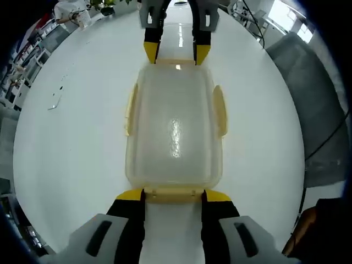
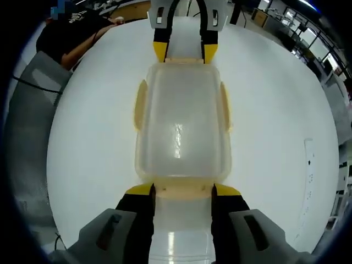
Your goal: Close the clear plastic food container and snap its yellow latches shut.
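I see a broad white round table (image 1: 77,143) under everything, glossy enough to catch the ceiling lights. In the middle of it sits the clear plastic food container (image 1: 175,129), lid on, its long axis running from one gripper to the other. In the right gripper view the same container (image 2: 181,124) lies the same way, lengthwise ahead of my jaws.

My left gripper (image 1: 173,193) stands at the near short end, its jaws spread wide, the yellow tips just outside the corners of the end latch (image 1: 172,192), which lies between them. My right gripper (image 2: 182,190) does the same at the opposite short end, jaws apart either side of that end's latch (image 2: 181,191). Each gripper shows across the container in the other's view, jaws parted.

Along the long sides, the yellow side latches (image 1: 220,110) flare outward from the lid rather than lying flat against the walls; I see one (image 1: 131,110) on each side.
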A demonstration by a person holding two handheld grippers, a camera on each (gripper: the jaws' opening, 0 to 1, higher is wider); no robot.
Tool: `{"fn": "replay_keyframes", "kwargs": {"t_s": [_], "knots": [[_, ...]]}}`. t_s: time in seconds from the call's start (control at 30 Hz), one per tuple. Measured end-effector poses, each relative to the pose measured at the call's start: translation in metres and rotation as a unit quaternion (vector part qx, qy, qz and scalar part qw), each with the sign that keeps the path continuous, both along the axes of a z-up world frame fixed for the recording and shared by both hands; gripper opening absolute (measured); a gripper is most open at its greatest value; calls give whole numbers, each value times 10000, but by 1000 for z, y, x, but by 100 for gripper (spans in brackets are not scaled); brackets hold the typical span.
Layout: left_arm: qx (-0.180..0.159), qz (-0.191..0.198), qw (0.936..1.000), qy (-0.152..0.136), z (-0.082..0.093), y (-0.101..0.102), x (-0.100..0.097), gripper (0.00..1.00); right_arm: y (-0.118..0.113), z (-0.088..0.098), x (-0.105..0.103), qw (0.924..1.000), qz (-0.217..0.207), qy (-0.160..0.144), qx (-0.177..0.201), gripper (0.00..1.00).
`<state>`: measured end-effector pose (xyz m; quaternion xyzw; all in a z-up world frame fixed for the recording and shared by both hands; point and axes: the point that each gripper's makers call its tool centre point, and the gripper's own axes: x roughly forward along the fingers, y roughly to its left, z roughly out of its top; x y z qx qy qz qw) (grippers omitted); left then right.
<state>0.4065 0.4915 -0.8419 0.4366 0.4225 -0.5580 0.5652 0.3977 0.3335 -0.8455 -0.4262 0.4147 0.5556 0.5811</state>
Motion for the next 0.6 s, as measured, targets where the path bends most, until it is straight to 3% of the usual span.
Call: {"fn": "replay_keyframes", "kwargs": {"t_s": [0.2, 0.6], "knots": [[9, -25, 9999, 104, 4, -2, -6, 34, -1, 9, -9, 9999, 63, -57, -131, 37], [-54, 151, 9998, -126, 56, -1, -17, 34, -5, 59, -23, 9988, 176, -341, 295, 37]]}}
